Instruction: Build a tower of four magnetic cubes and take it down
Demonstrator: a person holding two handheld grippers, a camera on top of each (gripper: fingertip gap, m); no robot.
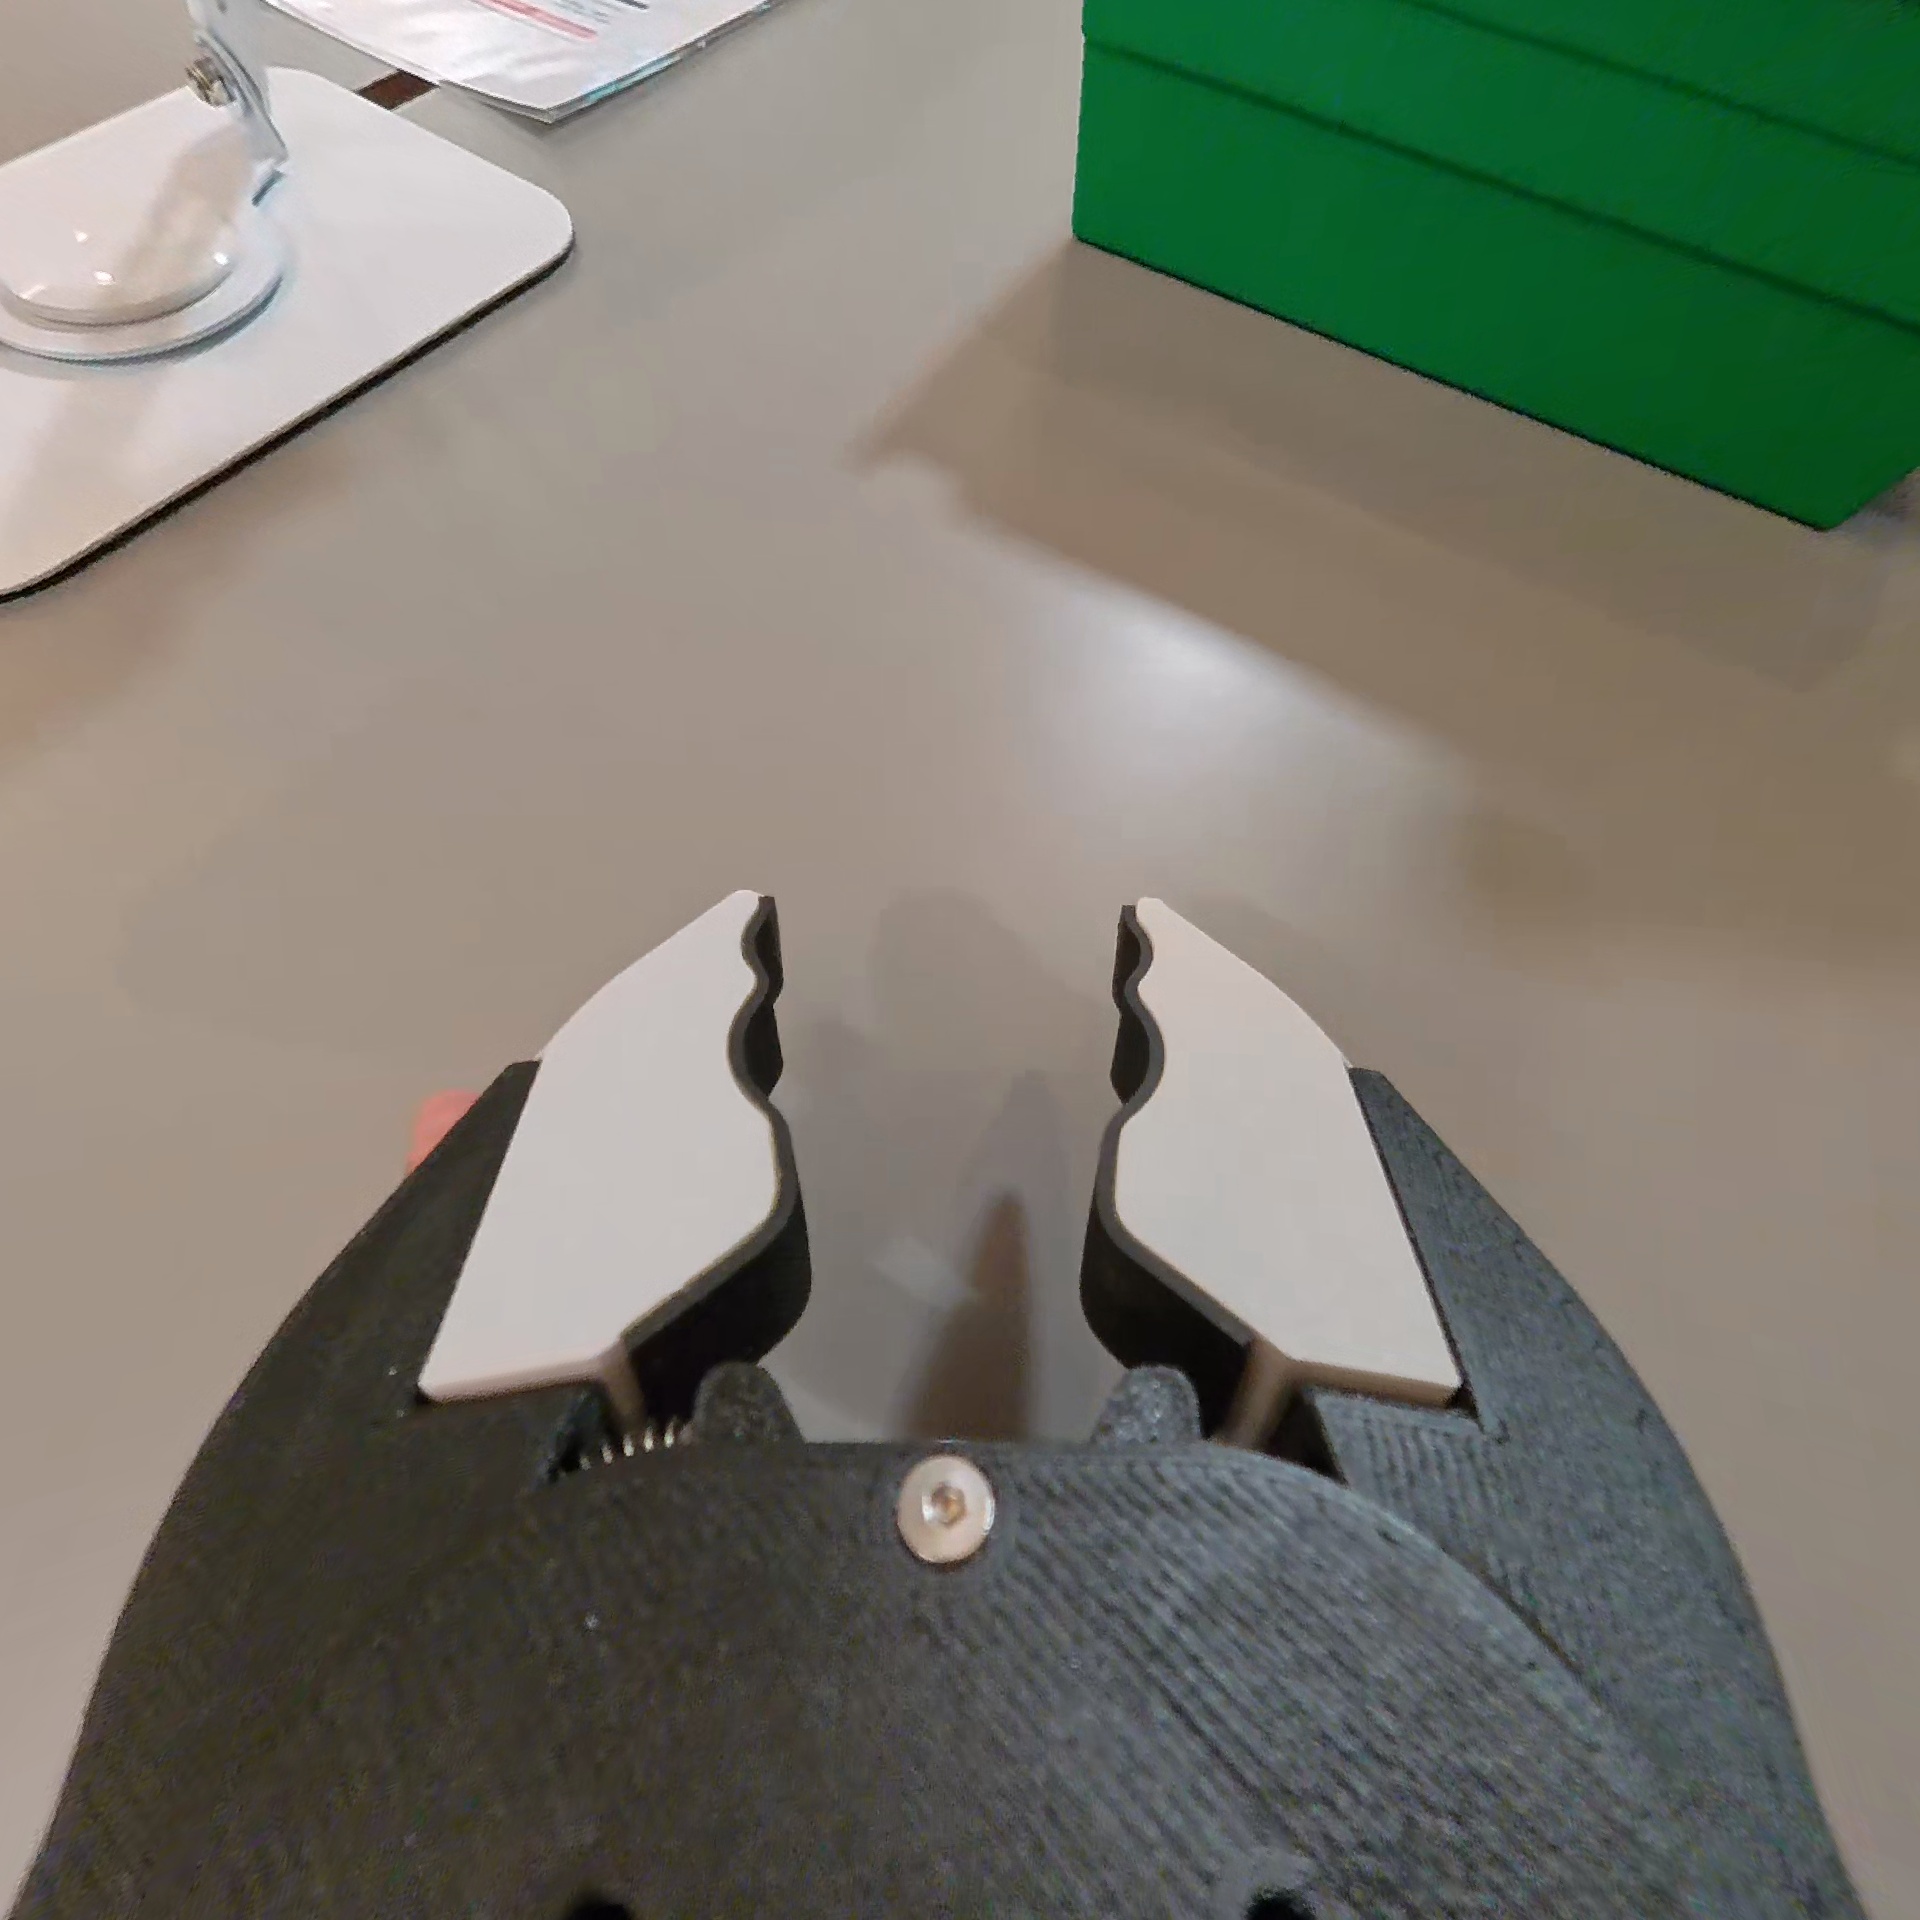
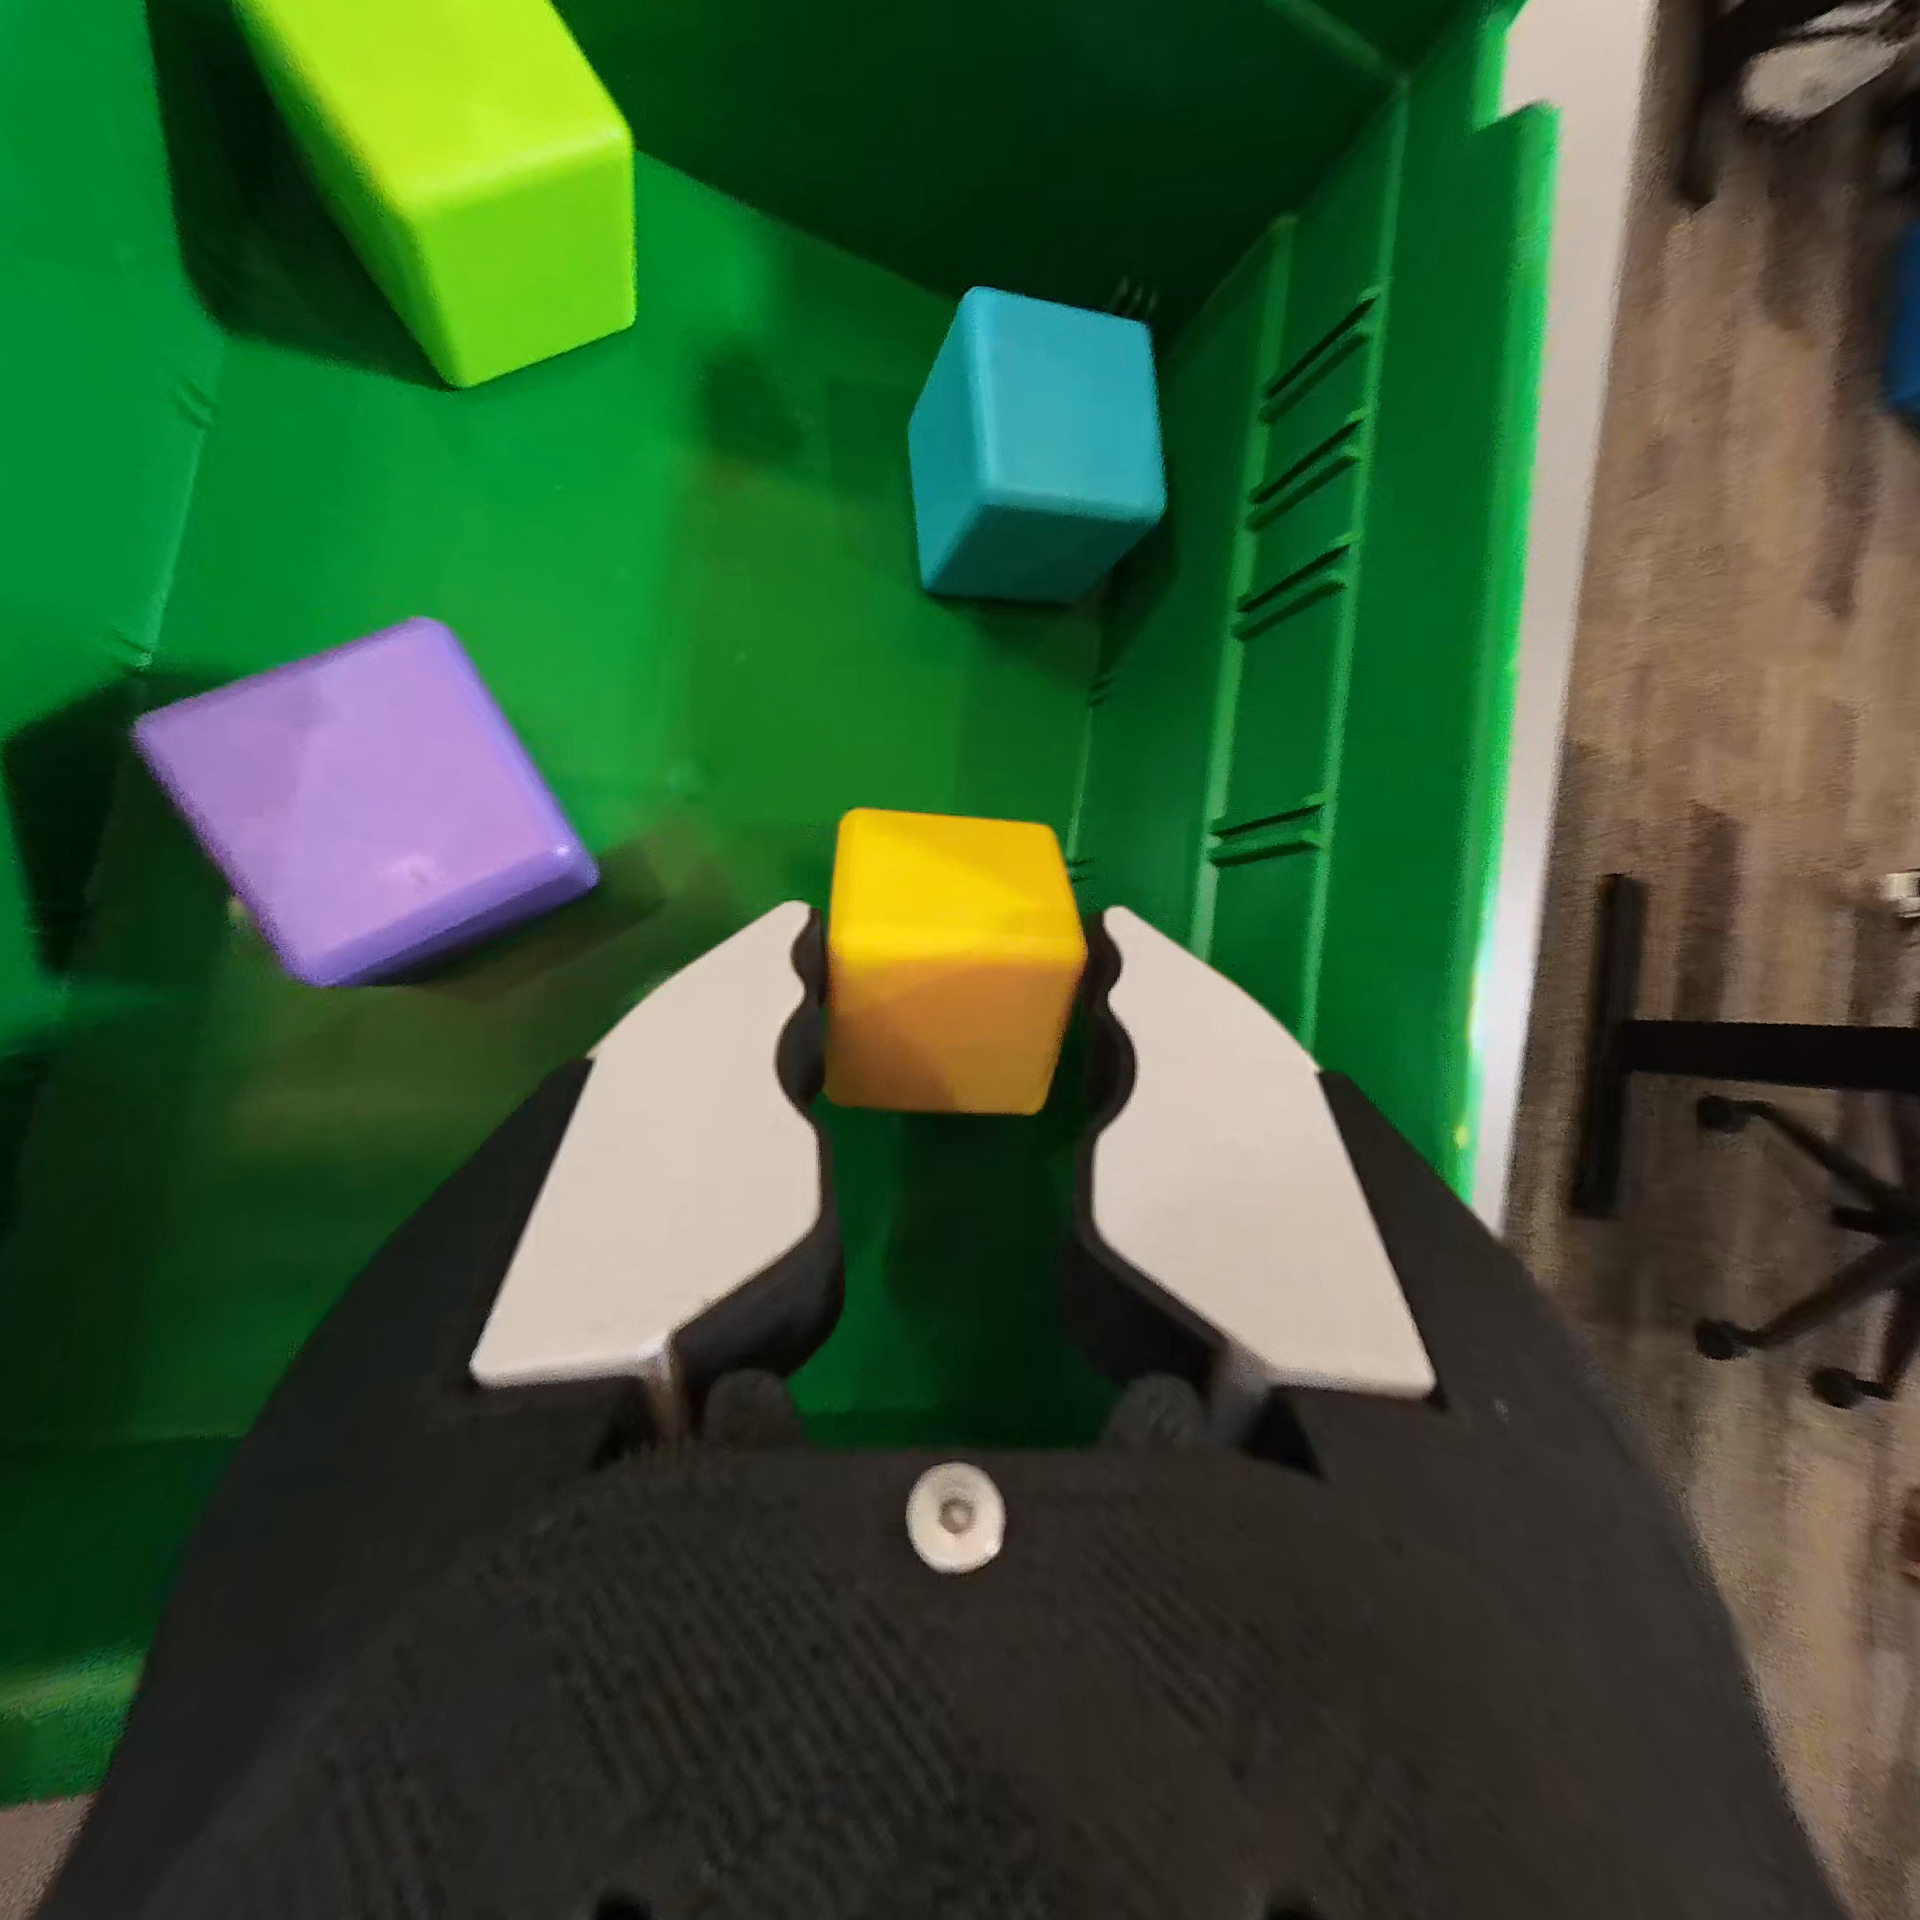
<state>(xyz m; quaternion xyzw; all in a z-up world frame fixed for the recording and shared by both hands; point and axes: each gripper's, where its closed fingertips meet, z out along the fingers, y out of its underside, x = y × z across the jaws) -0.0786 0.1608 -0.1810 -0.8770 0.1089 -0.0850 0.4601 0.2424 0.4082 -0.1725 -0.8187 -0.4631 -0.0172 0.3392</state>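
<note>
Left wrist view shows my left gripper (image 1: 948,920) with its fingers spread apart and nothing between them, poised over the bare grey tabletop (image 1: 727,675). To the far left sits a white rounded-corner stand base with a metal hinge (image 1: 312,270), with some printed papers (image 1: 540,52) beyond it; to the right stands the outside of the green plastic storage box (image 1: 1507,260). Between these lies open table, ample room, in my judgement, for building a tower.

Right wrist view looks down into that green box (image 2: 1299,623). From the left: a purple plastic cube (image 2: 364,800) lies tipped on an edge; a lime-green plastic block (image 2: 457,177) sits further back, its shape partly cut off by the frame; then a yellow plastic cube (image 2: 951,961) sits between the fingertips of my right gripper (image 2: 954,961). The fingers bracket its two opposite side faces, closed down to the cube's width and apparently in contact; whether it is lifted off the floor of the box I cannot tell. A teal plastic cube (image 2: 1039,447) rests behind it, close against the ribbed right wall.

I judge the cubes light, rigid and smooth with rounded corners, so slippery: grip flat opposing faces, centred. Magnets may tug neighbours. The ribbed wall lies just beside the right finger; I would lift straight up to clear it.
</note>
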